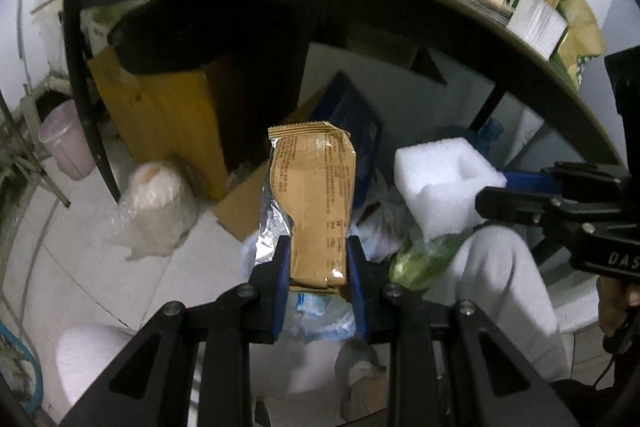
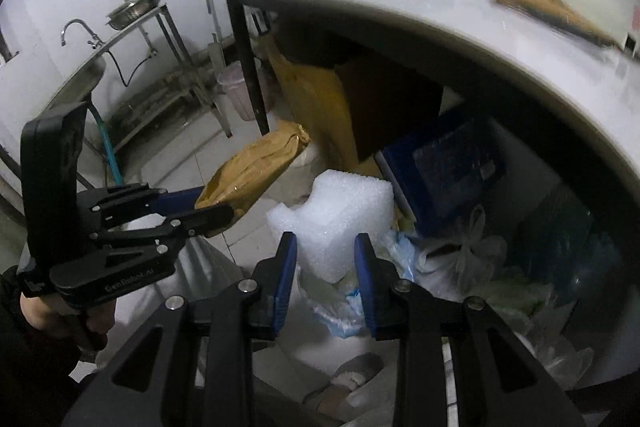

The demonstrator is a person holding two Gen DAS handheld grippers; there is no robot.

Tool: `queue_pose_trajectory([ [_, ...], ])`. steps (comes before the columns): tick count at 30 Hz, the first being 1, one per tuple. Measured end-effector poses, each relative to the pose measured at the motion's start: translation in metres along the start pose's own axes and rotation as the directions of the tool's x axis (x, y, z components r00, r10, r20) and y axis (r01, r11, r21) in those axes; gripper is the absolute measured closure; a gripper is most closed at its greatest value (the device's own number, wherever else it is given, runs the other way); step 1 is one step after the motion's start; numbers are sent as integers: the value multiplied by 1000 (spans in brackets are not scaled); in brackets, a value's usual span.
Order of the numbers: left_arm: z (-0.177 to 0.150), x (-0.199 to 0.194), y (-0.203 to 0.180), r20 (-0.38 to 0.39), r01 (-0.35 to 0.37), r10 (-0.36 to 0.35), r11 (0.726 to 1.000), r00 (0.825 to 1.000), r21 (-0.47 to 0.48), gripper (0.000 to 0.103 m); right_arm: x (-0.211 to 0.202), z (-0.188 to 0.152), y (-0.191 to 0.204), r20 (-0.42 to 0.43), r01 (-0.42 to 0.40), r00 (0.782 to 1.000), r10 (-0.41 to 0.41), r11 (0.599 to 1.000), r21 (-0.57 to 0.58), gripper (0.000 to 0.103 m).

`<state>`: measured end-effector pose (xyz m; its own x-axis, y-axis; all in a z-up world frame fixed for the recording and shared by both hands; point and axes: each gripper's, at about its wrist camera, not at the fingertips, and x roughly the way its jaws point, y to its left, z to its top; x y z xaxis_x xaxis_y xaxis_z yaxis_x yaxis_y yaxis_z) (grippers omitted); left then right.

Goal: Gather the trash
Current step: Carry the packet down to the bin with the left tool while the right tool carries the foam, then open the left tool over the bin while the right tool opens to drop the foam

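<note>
My left gripper point(image 1: 318, 247) is shut on a brown foil wrapper point(image 1: 316, 187), which stands up between the blue pads with its torn silver edge on the left. In the right wrist view, the same wrapper point(image 2: 256, 167) sticks out of the left gripper point(image 2: 214, 209). My right gripper point(image 2: 326, 247) is shut on a white foam block point(image 2: 344, 207), pinching its lower narrow part. The left wrist view has that foam block point(image 1: 436, 179) at the right, held by the right gripper point(image 1: 496, 191). Both hang below the table edge, over a heap of plastic bags and rubbish point(image 2: 460, 259).
A cluttered table point(image 2: 440, 39) curves overhead. Under it stand a brown cardboard box point(image 1: 160, 115) and a dark blue box point(image 2: 448, 167). A pink cup point(image 1: 66, 139) and a clear bag point(image 1: 156, 203) sit on the tiled floor at left. A person's white-clad leg point(image 1: 500, 287) is close below.
</note>
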<state>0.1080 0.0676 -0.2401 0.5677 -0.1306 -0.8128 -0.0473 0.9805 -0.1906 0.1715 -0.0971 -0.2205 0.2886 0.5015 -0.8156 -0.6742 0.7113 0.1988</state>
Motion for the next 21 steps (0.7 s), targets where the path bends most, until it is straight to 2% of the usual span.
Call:
queue_pose_trajectory([
  [11, -8, 67, 2, -147, 9, -13, 1000, 989, -28, 76, 54, -8, -37, -84, -13, 996, 20, 997, 73, 77],
  [14, -7, 80, 3, -177, 13, -19, 999, 984, -39, 66, 63, -8, -45, -101, -15, 995, 23, 996, 83, 77],
  [16, -7, 86, 6, -189, 22, -33, 998, 981, -59, 54, 71, -9, -50, -112, -15, 993, 25, 996, 89, 77],
  [18, -7, 90, 8, -188, 24, -38, 997, 981, -72, 49, 78, -10, -54, -123, -14, 992, 26, 996, 92, 77],
  [21, -8, 94, 12, -194, 21, -37, 996, 980, -85, 49, 89, -11, -56, -140, -13, 990, 27, 995, 95, 78],
])
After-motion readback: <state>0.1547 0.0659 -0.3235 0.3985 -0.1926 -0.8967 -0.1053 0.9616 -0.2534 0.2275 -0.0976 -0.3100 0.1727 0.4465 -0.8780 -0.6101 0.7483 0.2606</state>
